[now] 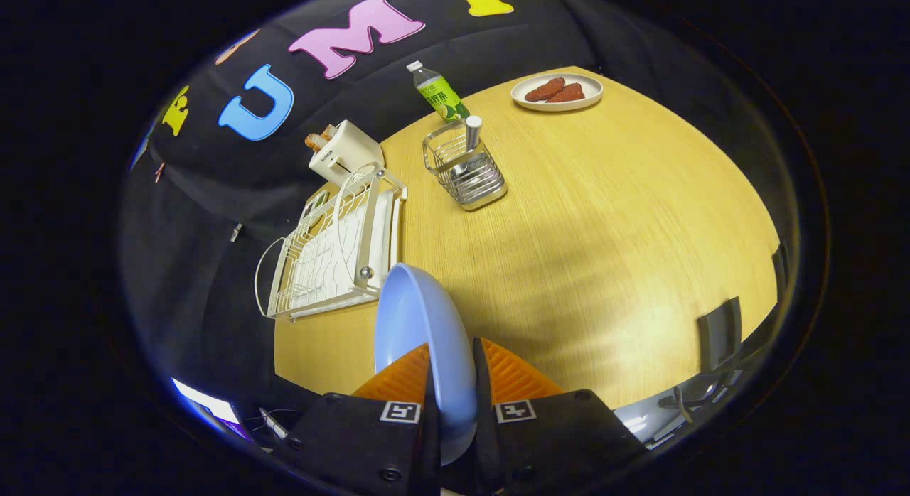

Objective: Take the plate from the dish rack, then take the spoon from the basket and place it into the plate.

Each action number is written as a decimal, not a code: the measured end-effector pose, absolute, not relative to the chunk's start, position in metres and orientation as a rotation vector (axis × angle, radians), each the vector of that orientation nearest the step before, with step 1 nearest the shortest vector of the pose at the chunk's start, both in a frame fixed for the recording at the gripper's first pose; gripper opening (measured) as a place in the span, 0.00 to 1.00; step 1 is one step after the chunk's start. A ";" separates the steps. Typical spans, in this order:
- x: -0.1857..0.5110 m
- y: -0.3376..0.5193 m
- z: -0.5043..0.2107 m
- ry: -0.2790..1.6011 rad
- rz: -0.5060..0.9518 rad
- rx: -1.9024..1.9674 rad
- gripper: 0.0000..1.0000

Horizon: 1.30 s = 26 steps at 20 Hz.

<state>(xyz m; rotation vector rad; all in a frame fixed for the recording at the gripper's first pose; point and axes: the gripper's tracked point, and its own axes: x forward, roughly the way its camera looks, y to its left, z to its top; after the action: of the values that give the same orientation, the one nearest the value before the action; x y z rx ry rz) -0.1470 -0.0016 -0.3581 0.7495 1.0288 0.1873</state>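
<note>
The gripper (pixel 452 382) has both orange fingers (pixel 512 375) pressed on the rim of the blue plate (pixel 419 325), holding it edge-up above the wooden table (pixel 604 254), just beside the white dish rack (pixel 334 254), presumably because it stood on edge there. Beyond the rack, the spoon (pixel 472 135) stands handle-up in the wire basket (pixel 466 170), easy to pinch once the plate is set flat.

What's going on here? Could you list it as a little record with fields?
gripper: gripper shut on blue plate, held on edge above the table
dish rack: white dish rack, beyond the fingers
basket: wire basket holding the spoon, upright
other items: green bottle, toaster, plate of food
</note>
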 end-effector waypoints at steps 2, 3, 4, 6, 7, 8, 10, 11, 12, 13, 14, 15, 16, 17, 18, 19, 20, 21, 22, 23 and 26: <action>-0.147 0.005 -0.375 1.036 0.201 0.754 0.23; -0.146 0.002 -0.379 1.033 0.208 0.747 0.24; -0.144 0.003 -0.382 1.030 0.220 0.738 0.24; -0.141 0.008 -0.388 1.030 0.245 0.748 0.25; -0.141 0.007 -0.393 1.036 0.244 0.745 0.25; -0.141 0.003 -0.403 1.051 0.223 0.720 0.28; -0.140 -0.007 -0.419 1.080 0.183 0.689 0.31; -0.140 -0.010 -0.423 1.089 0.171 0.704 0.32; -0.139 -0.012 -0.425 1.094 0.159 0.724 0.32; -0.138 -0.015 -0.425 1.090 0.148 0.730 0.33; -0.137 -0.020 -0.423 1.079 0.138 0.718 0.39; -0.133 -0.026 -0.418 1.060 0.131 0.696 0.41; -0.126 -0.033 -0.409 1.030 0.127 0.672 0.50; -0.119 -0.041 -0.396 0.989 0.122 0.639 0.54; -0.108 -0.050 -0.383 0.939 0.118 0.596 0.63; -0.095 -0.060 -0.366 0.885 0.114 0.546 0.67; -0.082 -0.070 -0.350 0.833 0.113 0.495 0.71; -0.069 -0.077 -0.333 0.784 0.116 0.449 0.74; -0.054 -0.084 -0.318 0.742 0.114 0.407 0.78; -0.039 -0.090 -0.305 0.706 0.115 0.369 0.80; 0.000 -0.098 -0.296 0.681 0.134 0.284 0.81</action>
<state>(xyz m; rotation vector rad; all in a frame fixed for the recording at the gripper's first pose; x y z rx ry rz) 0.0004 -0.0979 -0.2956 0.2835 0.6813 0.1340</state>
